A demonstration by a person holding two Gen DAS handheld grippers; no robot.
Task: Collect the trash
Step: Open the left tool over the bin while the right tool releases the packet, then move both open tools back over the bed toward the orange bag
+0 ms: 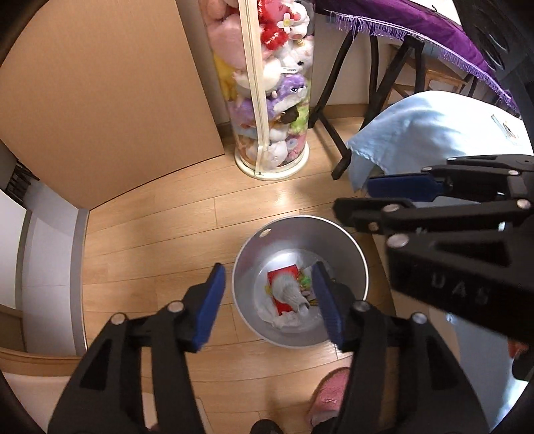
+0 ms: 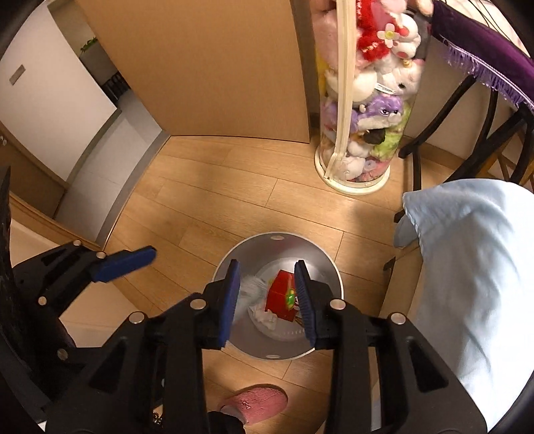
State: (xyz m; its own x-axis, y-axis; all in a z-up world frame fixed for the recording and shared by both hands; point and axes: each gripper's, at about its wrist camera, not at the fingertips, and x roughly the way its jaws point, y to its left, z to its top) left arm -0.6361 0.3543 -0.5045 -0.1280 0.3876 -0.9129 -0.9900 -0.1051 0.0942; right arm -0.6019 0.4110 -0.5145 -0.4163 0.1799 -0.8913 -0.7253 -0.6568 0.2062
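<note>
A round silver trash bin [image 1: 353, 263] [image 2: 320, 253] stands on the wood floor. Inside lie a red box [image 1: 282, 277] [image 2: 280, 290], a grey-white fluffy piece [image 1: 290, 290] [image 2: 248, 288] and white crumpled tissue [image 1: 287, 322] [image 2: 263, 318]. My left gripper [image 1: 270, 303] is open and empty above the bin's left rim. My right gripper [image 2: 268, 300] is open and empty over the bin; it also shows in the left wrist view [image 1: 367, 197] at the right. The left gripper's finger [image 2: 128, 262] shows at the left of the right wrist view.
A clear tube of plush toys [image 1: 270, 86] [image 2: 367, 100] stands by the wall. A light blue cloth [image 1: 417, 133] [image 2: 467, 267] covers a surface at right. Black chair legs [image 1: 330, 90] and purple fringed fabric [image 1: 417, 23] are behind. A pink slipper [image 2: 257, 400] is below.
</note>
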